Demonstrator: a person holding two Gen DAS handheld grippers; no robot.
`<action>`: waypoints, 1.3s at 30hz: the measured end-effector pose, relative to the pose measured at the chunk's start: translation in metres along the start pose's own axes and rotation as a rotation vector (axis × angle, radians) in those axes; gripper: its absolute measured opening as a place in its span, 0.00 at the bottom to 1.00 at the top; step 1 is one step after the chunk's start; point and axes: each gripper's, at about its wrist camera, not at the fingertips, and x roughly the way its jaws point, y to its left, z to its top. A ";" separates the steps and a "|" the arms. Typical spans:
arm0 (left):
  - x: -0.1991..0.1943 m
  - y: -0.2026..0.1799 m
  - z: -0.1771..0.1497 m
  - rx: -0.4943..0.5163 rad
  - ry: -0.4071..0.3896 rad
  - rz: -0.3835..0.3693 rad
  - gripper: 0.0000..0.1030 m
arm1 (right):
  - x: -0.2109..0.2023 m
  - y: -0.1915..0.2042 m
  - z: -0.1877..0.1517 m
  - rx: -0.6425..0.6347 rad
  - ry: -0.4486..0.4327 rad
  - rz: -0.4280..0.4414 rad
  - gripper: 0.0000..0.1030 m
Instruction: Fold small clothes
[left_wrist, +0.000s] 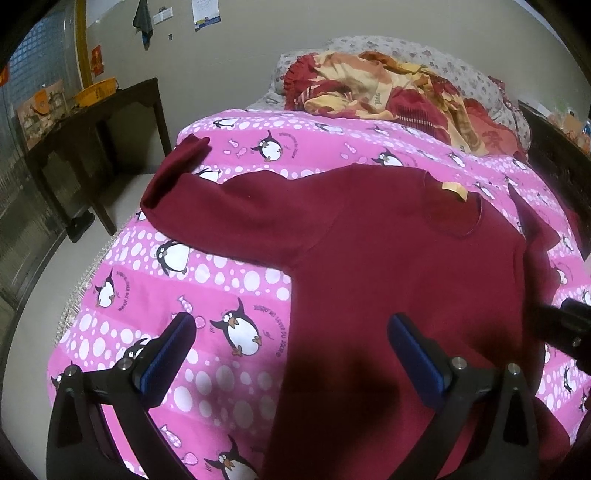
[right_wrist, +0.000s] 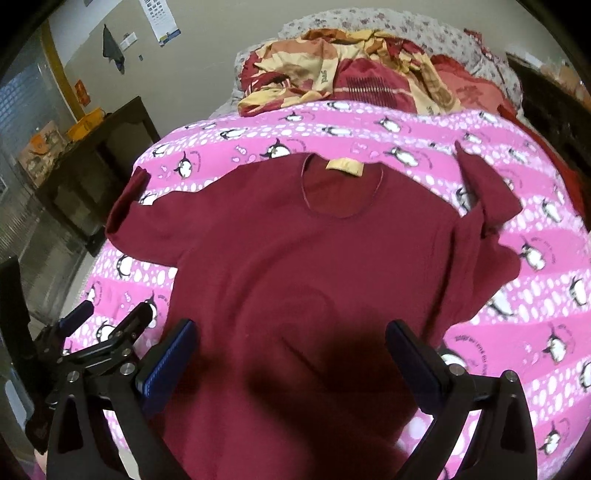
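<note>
A dark red long-sleeved top (left_wrist: 369, 266) lies spread flat on a pink penguin-print bedcover (left_wrist: 207, 280), neck with a yellow label (left_wrist: 452, 188) at the far side. It also shows in the right wrist view (right_wrist: 303, 266), with its label (right_wrist: 345, 165). Its left sleeve (left_wrist: 192, 199) stretches out flat; its right sleeve (right_wrist: 487, 199) is rumpled. My left gripper (left_wrist: 291, 332) is open and empty above the top's lower left edge. My right gripper (right_wrist: 290, 339) is open and empty above the top's lower middle. The left gripper also shows at the left of the right wrist view (right_wrist: 107, 325).
A heap of red and yellow bedding (left_wrist: 399, 96) lies at the head of the bed on a patterned pillow (right_wrist: 369, 22). A dark wooden table (left_wrist: 92, 122) with a yellow basket (left_wrist: 96, 90) stands left of the bed. A dark headboard (right_wrist: 554, 110) is at the right.
</note>
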 end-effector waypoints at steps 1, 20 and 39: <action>0.000 0.000 0.000 -0.005 0.003 -0.003 1.00 | 0.002 -0.001 -0.001 -0.001 -0.001 -0.020 1.00; 0.010 -0.001 -0.006 -0.030 0.036 -0.013 1.00 | 0.016 -0.002 -0.007 -0.031 0.002 -0.108 1.00; 0.017 0.000 -0.009 -0.041 0.059 -0.015 1.00 | 0.024 -0.009 -0.010 -0.004 0.023 -0.130 1.00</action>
